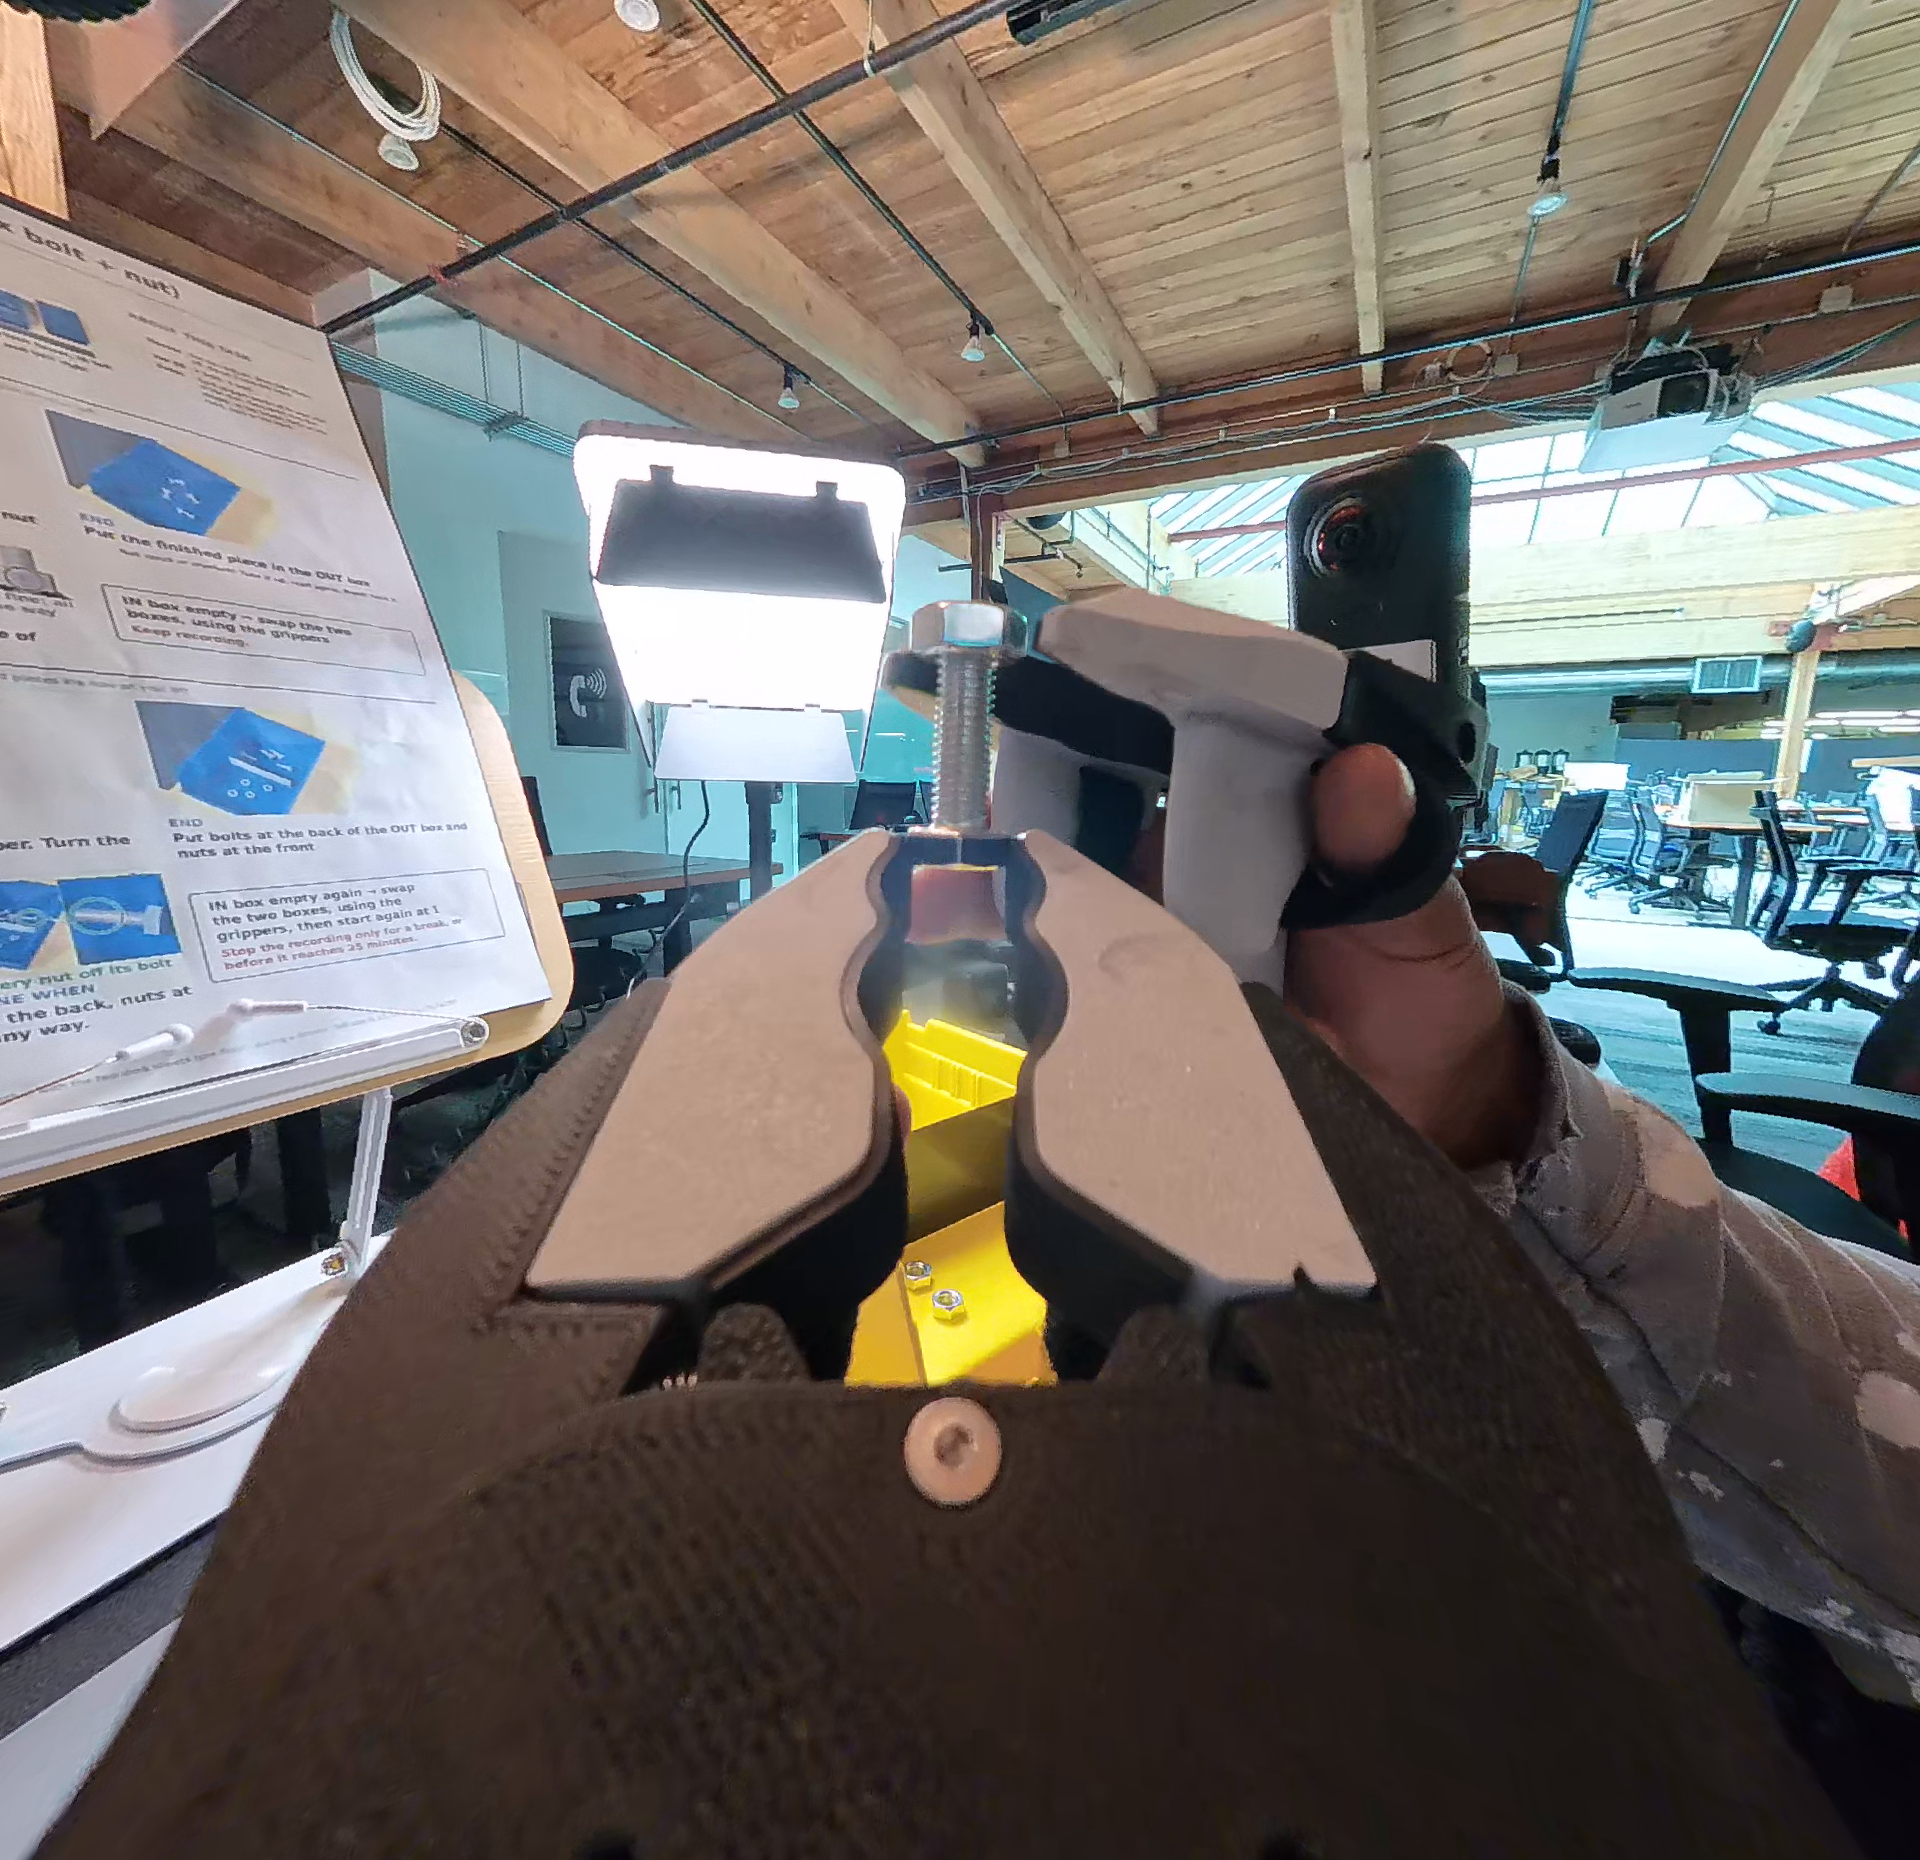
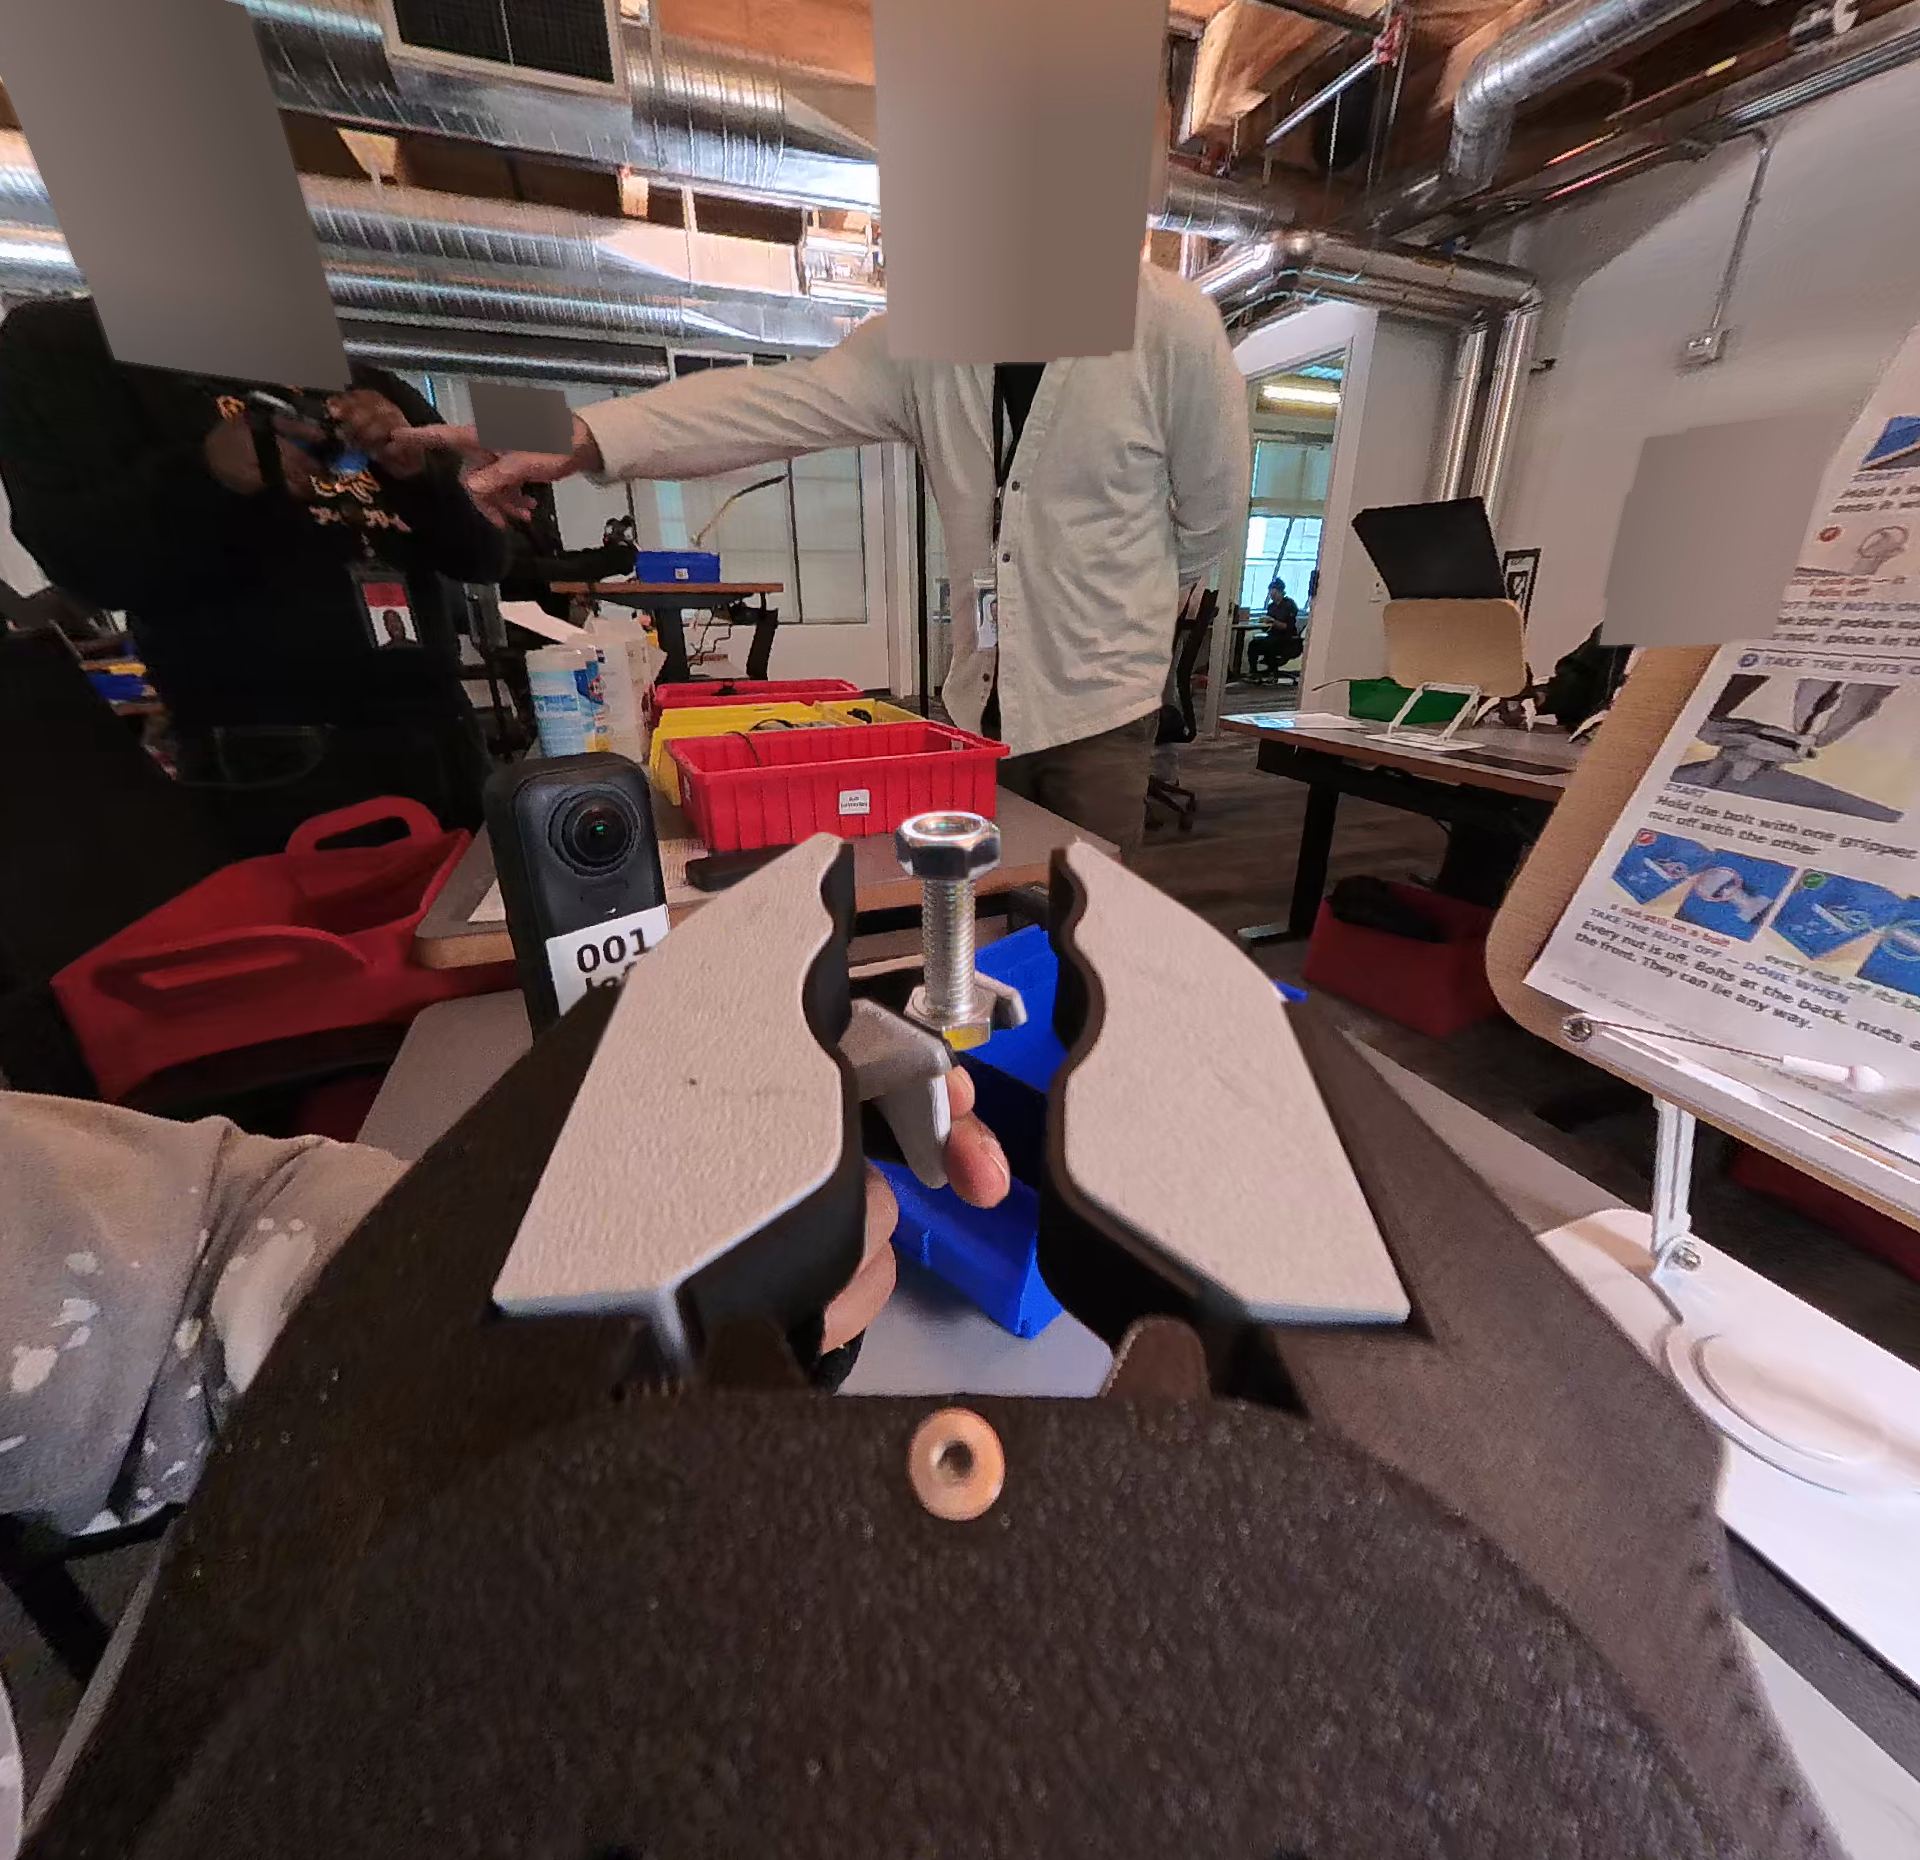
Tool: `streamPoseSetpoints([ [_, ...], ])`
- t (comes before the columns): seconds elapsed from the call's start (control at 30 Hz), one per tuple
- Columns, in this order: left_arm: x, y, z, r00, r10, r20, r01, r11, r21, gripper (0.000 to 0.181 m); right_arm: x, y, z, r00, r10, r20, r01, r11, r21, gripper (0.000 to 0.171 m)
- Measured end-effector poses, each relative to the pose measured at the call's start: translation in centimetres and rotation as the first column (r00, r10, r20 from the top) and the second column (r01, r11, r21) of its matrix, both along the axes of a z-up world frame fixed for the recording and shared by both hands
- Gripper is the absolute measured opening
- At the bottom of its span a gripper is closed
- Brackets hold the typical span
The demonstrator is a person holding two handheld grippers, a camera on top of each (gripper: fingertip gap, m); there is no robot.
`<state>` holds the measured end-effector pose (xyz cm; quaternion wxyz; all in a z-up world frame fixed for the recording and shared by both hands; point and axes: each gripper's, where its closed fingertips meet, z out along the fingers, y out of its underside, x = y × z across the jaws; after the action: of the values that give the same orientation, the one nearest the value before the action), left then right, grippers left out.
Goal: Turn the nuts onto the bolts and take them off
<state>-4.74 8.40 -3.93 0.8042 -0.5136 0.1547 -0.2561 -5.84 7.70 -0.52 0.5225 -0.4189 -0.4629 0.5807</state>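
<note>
A silver hex bolt [image 1: 961, 730] stands upright with its head [image 1: 961, 628] on top. My left gripper [image 1: 956, 849] is shut on the bolt's lower threaded end. I cannot tell whether a nut sits at that end. In the right wrist view the same bolt [image 2: 948, 927] rises from the left gripper's fingertips [image 2: 914, 1057]. My right gripper [image 2: 951, 860] is open, with its jaws on either side of the bolt head [image 2: 945, 842] and a gap on both sides. Its grey fingers [image 1: 1174, 657] reach in from the right in the left wrist view.
A yellow bin [image 1: 956, 1083] lies below my left gripper, with two loose nuts [image 1: 932, 1289] in it. A blue bin [image 2: 977, 1260] lies below the right one. An instruction sheet on a stand [image 1: 208, 667] is at the left. Two people [image 2: 1070, 522] and red bins [image 2: 831, 771] are beyond. My two grippers' fingertips are within a few centimetres of each other.
</note>
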Motion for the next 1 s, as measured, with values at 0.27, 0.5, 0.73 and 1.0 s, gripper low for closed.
streamPoseSetpoints([
  [0.27, -0.3, -0.5, 0.7, 1.000, -0.017, 0.017, 0.016, 1.000, 0.023, 0.018, 1.0, 0.9, 0.5, 0.999, 0.005, -0.036, -0.006, 1.000, -0.013, 0.013],
  [0.5, -0.1, -0.1, 0.2, 1.000, -0.022, 0.008, 0.022, 1.000, 0.002, 0.018, 1.0, 0.2, 0.6, 0.999, 0.028, -0.028, -0.028, 1.000, 0.003, 0.030],
  [0.73, 0.6, -0.1, -0.2, 0.999, -0.045, -0.007, 0.045, 0.999, -0.009, 0.018, 0.6, -0.1, 0.2, 0.999, 0.040, -0.009, -0.040, 0.999, 0.015, 0.019],
  [1.0, 1.5, -0.5, -0.1, 0.994, -0.110, -0.018, 0.110, 0.994, -0.003, 0.018, 1.5, -0.6, 0.3, 0.991, 0.132, -0.023, -0.131, 0.990, 0.045, 0.018],
])
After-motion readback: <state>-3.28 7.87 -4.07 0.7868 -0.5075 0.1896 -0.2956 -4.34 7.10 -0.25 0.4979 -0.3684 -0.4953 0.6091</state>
